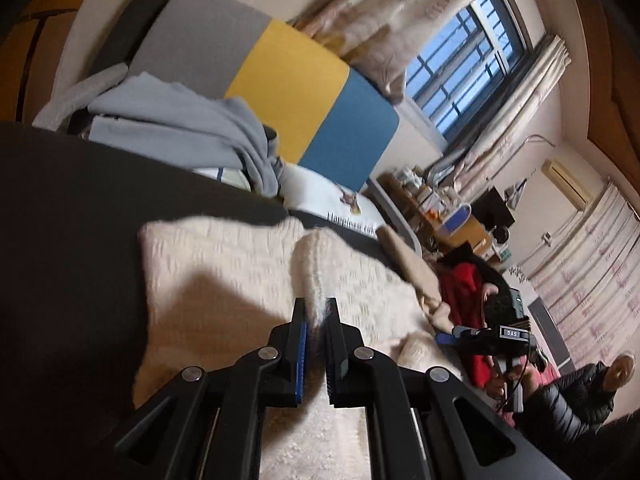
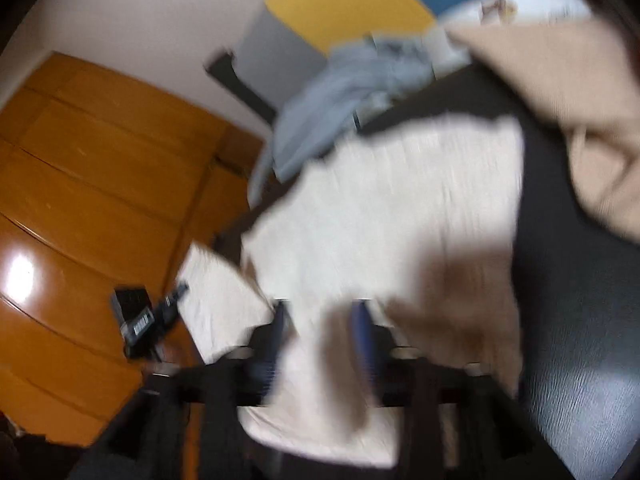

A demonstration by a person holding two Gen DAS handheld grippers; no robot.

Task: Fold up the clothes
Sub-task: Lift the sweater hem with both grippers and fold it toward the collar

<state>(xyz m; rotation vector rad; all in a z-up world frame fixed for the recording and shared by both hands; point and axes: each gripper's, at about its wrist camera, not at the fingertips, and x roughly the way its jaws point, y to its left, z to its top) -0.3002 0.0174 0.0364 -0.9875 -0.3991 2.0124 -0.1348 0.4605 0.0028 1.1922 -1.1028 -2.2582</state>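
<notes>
Sweater [image 1: 224, 264], cream knit, lies on the dark bed cover [image 1: 72, 220], only part folded by the look of it. Left gripper [image 1: 316, 344] is clenched on a raised ridge of the knit, lifting it. Right gripper [image 2: 320, 320], blurred, has jaws apart with knit between, seemingly let go. Grey garment [image 1: 180, 120] sits heaped behind, unfolded; a tan one [image 2: 560, 92] likewise. Most folding remains.

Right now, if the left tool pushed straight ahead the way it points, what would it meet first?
The cream knit sweater itself: the left tool is already shut on a raised fold of it, and more of that fabric lies directly beyond, on the dark surface. Depth is uncertain.
</notes>
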